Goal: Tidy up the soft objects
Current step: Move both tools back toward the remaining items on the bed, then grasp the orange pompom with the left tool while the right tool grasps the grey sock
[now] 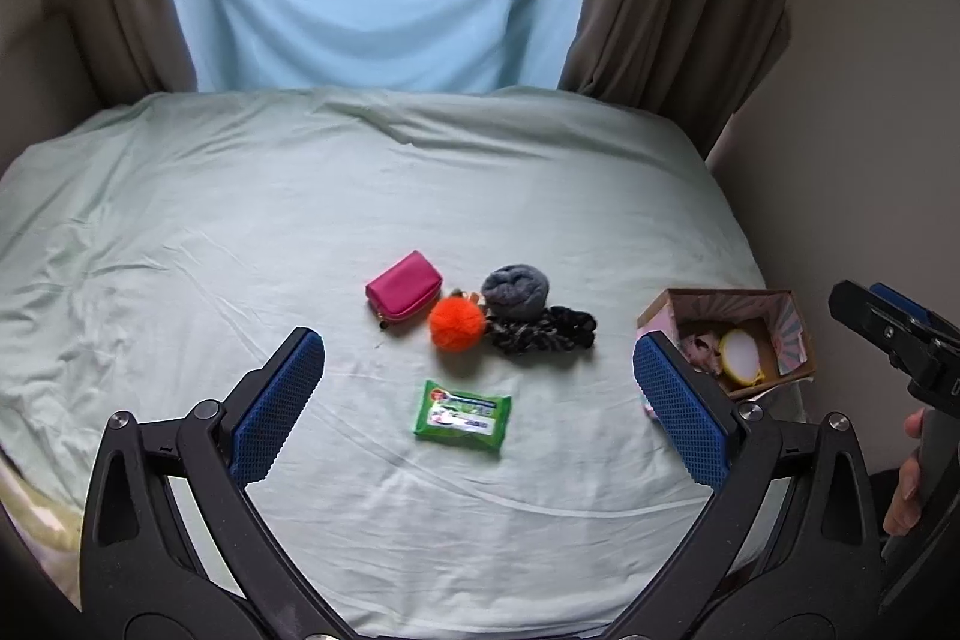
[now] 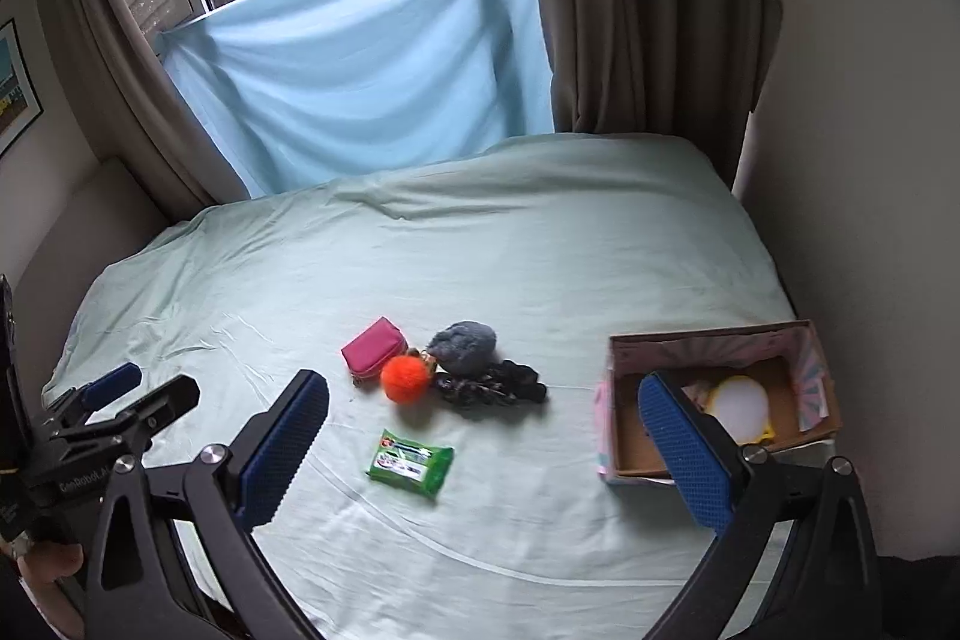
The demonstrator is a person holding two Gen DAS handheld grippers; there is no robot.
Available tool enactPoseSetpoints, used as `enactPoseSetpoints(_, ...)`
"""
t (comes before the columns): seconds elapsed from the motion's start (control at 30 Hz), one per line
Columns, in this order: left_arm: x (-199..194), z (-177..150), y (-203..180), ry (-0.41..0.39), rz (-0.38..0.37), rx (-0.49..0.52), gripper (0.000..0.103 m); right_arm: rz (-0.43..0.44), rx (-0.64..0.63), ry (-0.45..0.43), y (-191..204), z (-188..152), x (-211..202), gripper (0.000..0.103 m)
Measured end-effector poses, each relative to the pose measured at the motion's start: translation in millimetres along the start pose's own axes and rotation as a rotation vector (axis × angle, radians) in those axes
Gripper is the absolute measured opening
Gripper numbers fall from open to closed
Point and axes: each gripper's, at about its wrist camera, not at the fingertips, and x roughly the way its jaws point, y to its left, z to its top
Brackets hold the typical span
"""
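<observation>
On the pale green bed sheet (image 1: 180,232) lie a pink pouch (image 1: 403,290), an orange pompom (image 1: 456,324), a grey rolled cloth (image 1: 516,291), a dark scrunchie (image 1: 543,330) and a green wipes pack (image 1: 462,416). They also show in the right wrist view: pouch (image 2: 373,353), pompom (image 2: 406,378), cloth (image 2: 465,340), scrunchie (image 2: 492,387), wipes (image 2: 410,463). My left gripper (image 1: 480,400) is open and empty above the wipes pack. My right gripper (image 2: 483,448) is open and empty, with the cardboard box (image 2: 810,376) at its right finger.
The box (image 1: 786,316) sits at the bed's right edge and holds a round yellow-rimmed thing (image 2: 741,409) and a small patterned item. A wall runs along the right. Brown curtains (image 2: 630,10) and a blue cloth (image 2: 372,76) hang behind the bed.
</observation>
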Motion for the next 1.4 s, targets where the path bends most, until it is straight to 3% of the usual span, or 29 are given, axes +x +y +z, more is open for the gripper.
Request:
enactPoseSetpoints(0.23,61.5,10.0,44.8,0.071,-0.043,0.023,0.103,-0.033,0.068,0.067,33.6,4.5,68.6,0.103)
enactPoseSetpoints(0.53,151.2,9.7,69.2,0.158,-0.074,0.042,0.103,-0.03,0.117,0.146,45.7,3.2,160.8,0.103)
enactPoseSetpoints(1.23,352.1,-24.3,43.8,0.324,-0.14,0.073,0.101,0.02,0.064,0.351,17.2,-12.8,381.8,0.103)
enactPoseSetpoints(1.4,385.6,-34.0,35.7,0.37,-0.16,0.082,0.094,0.032,0.058,0.387,11.4,-17.0,413.7,0.103)
